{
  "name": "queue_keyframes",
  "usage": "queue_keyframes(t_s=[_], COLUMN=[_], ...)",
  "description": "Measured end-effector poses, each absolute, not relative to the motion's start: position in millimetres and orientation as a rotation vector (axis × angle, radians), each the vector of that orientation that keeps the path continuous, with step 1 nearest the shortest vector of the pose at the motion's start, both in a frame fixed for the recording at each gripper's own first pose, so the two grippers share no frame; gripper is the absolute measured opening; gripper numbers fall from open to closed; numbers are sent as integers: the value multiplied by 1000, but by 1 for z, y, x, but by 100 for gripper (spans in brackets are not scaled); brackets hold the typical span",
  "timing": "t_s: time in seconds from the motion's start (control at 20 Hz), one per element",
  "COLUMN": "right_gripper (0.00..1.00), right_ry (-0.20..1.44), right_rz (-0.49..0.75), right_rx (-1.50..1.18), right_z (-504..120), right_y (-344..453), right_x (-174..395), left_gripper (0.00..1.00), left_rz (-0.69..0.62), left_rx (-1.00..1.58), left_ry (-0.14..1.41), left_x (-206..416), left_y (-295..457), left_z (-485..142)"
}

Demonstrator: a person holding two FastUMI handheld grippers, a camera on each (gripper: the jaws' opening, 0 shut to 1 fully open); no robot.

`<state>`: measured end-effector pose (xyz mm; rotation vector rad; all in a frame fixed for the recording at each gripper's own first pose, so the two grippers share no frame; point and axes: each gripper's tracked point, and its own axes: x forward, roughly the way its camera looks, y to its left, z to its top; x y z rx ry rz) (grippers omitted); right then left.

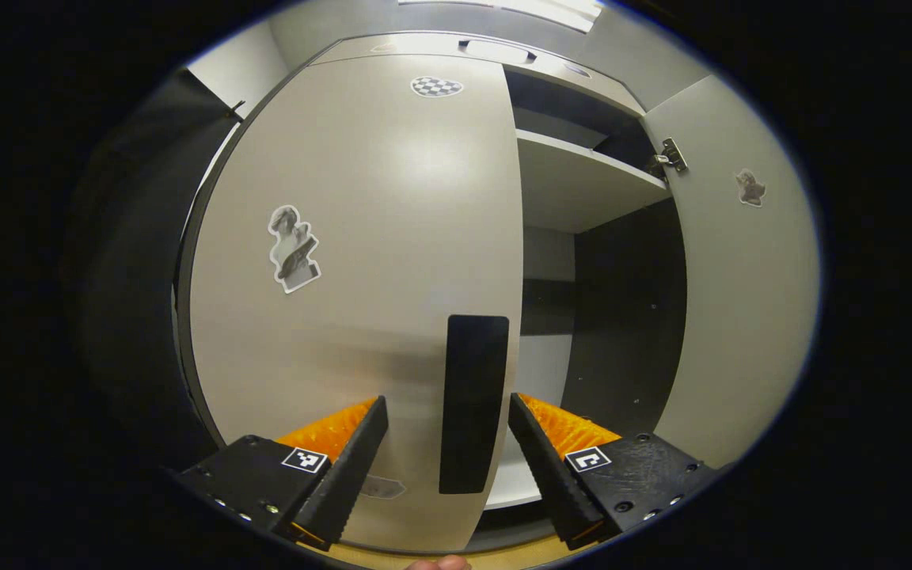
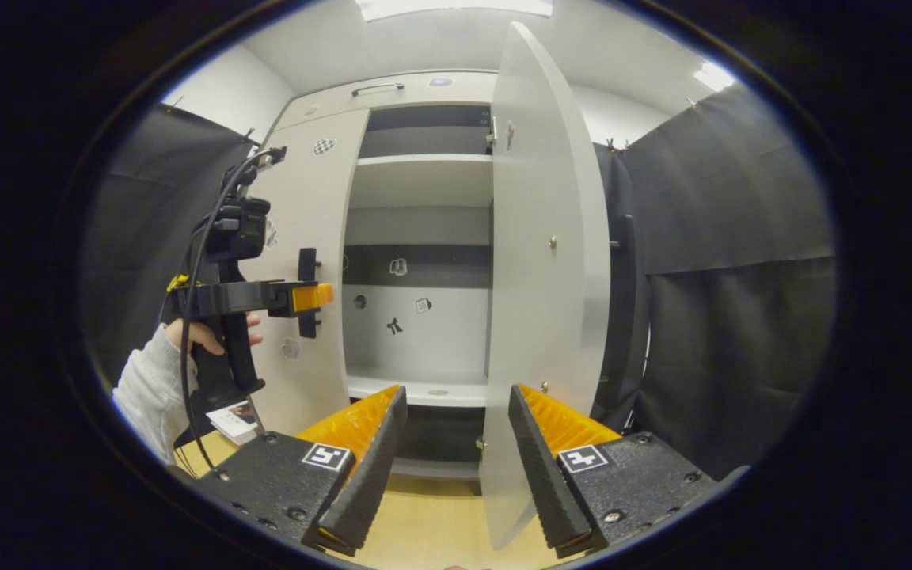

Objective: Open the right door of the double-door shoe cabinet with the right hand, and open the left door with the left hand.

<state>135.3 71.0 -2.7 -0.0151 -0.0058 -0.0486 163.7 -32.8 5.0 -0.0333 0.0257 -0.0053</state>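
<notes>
- Risk: left gripper (image 1: 448, 443) jaws sit spread either side of the black handle (image 1: 472, 404) on the left door (image 1: 345, 237), not yet pressing; closing off-centre could slip off the flat handle, or a straight pull could fight the hinge arc.
- Right gripper (image 2: 456, 451) jaws open, holding nothing, near the right door (image 2: 543, 277) edge; could bump it.
- Right door swung wide open, left door closed.
- Shoe cabinet (image 2: 424, 190): pale doors with stickers, shelves visible inside, standing directly ahead of both grippers.
</notes>
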Motion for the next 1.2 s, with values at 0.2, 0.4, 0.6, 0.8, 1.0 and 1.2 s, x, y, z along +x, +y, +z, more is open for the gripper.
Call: queue_keyframes(t_s=[0.2,0.4,0.6,0.8,1.0,1.2], right_gripper=[84,84,84,81,81,81], right_ry=[-5,-6,-7,1,7,4], right_rz=[-47,-44,-41,-38,-34,-33], right_rx=[-18,-20,-16,-10,7,5], right_z=[-3,-3,-3,-5,-9,-6], right_y=[71,72,72,72,72,73], right_x=[136,136,136,136,135,136], left_gripper=[90,89,87,42,21,6], left_rz=[14,42,53,31,29,-12], left_rx=[-33,-5,8,1,15,40], left_ry=[31,41,52,44,12,15], left_x=[165,166,165,165,170,168], left_y=[-28,-26,-25,-43,-42,-43], left_z=[4,2,0,3,2,1])
